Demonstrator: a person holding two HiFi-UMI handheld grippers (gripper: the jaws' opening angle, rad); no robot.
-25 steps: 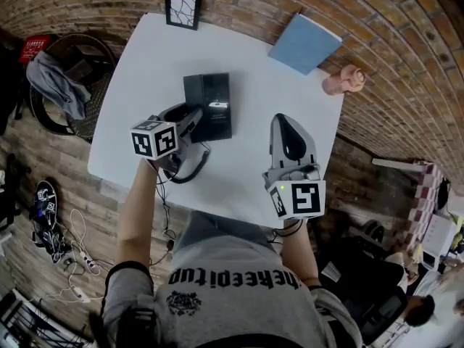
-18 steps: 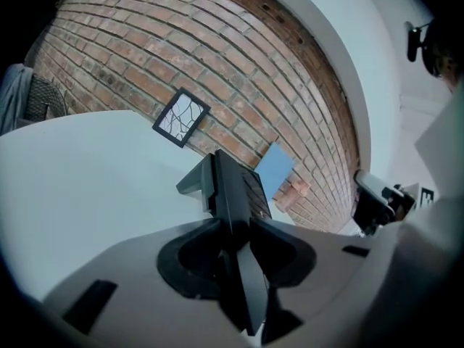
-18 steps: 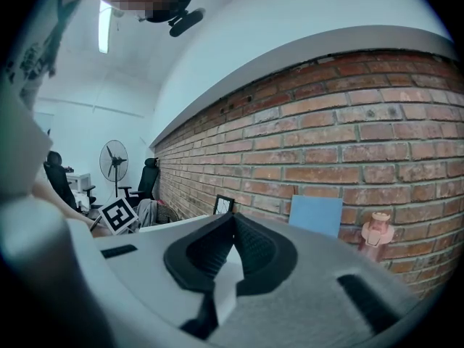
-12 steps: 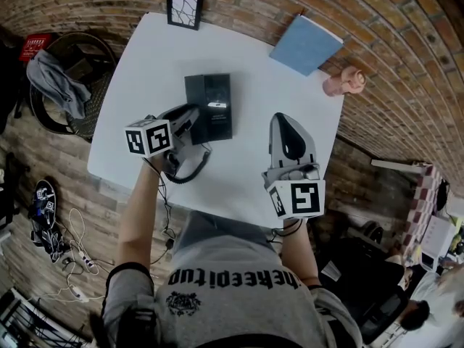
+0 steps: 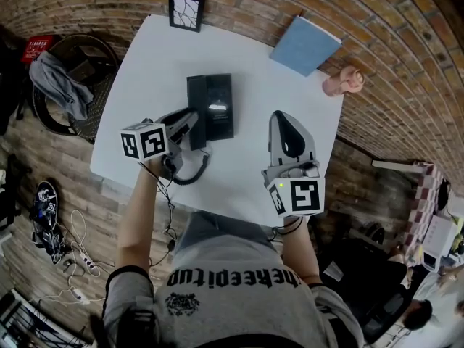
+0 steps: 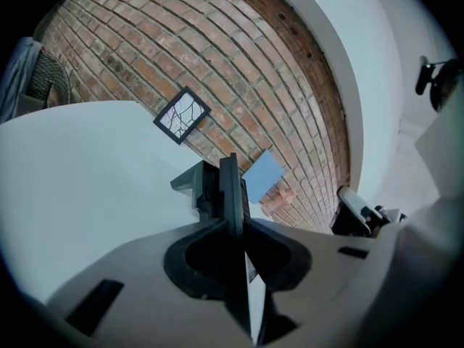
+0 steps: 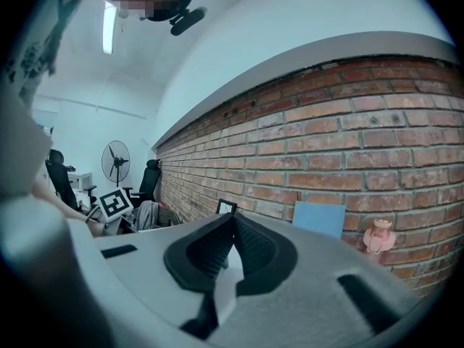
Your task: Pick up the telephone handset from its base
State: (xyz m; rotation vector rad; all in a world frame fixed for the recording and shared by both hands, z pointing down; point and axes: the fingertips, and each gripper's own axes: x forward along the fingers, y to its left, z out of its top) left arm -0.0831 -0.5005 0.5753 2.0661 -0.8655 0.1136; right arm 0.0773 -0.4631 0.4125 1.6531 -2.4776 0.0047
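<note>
The black telephone base (image 5: 215, 104) lies on the white table (image 5: 145, 64). My left gripper (image 5: 185, 120) is at the base's left side, shut on the black handset (image 5: 195, 127). Its jaws have just been closing, and the handset stands on edge between them. In the left gripper view the handset (image 6: 230, 187) sticks out forward from between the pads, with the base (image 6: 196, 183) behind it. A coiled cord (image 5: 190, 172) hangs from the handset towards the table's front edge. My right gripper (image 5: 284, 124) hovers to the right, shut and empty, its pads (image 7: 243, 241) meeting.
A framed picture (image 5: 185, 11) leans on the brick wall at the table's back edge. A blue book (image 5: 305, 43) lies at the back right corner, with a pink figure (image 5: 344, 81) beside it. A chair with grey cloth (image 5: 61, 78) stands left of the table.
The left gripper's jaws have closed on the handset and raised it slightly off the base's left side. The left marker cube has shifted left. The right gripper has stayed put.
</note>
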